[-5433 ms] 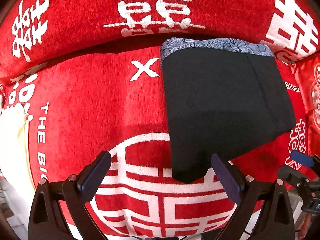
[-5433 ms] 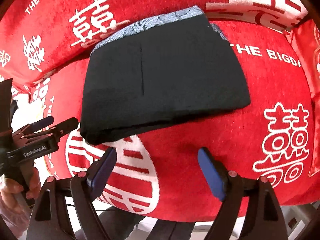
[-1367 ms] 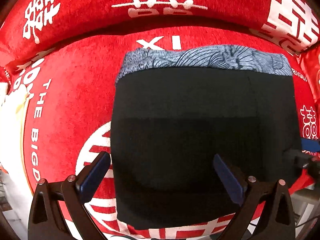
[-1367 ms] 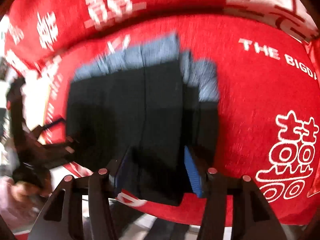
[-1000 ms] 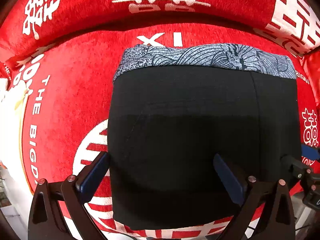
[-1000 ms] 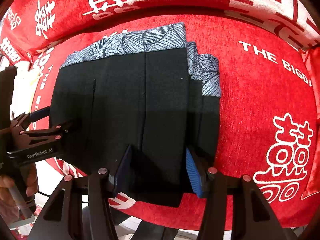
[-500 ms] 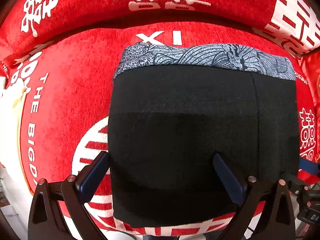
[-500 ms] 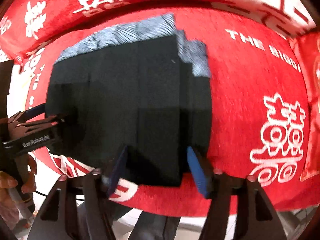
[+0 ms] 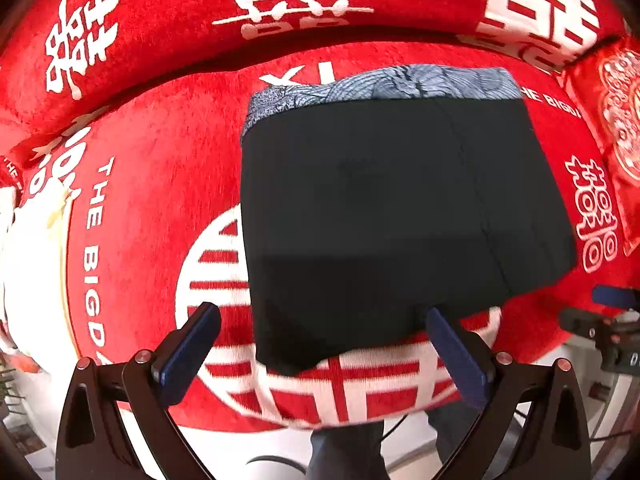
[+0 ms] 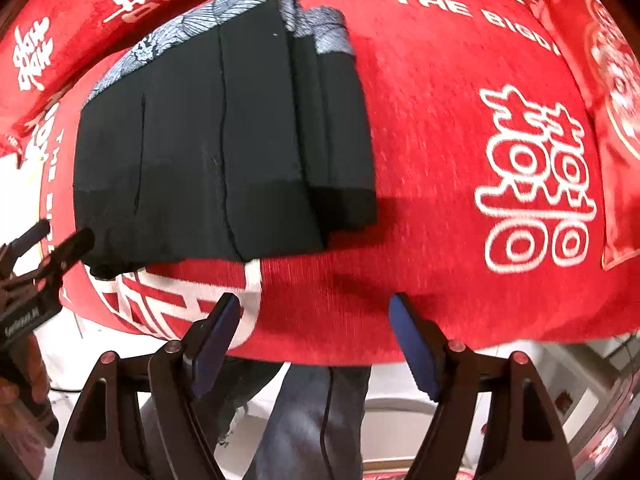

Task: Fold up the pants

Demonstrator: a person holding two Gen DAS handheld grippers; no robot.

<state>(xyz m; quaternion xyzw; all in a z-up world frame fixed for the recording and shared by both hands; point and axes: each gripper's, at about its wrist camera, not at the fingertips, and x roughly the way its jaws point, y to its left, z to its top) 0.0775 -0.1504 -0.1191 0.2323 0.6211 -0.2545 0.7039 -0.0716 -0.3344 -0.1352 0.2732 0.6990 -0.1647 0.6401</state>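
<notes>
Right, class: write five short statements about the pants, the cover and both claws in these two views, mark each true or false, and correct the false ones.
1. The pants lie folded on the red cover. True.
2. The right claw is clamped on the pants. False: it is open, clear of them.
3. A grey patterned band runs along the pants' far edge. True.
4. The left claw is shut. False: it is open.
5. The cover is plain. False: it bears white characters and letters.
</notes>
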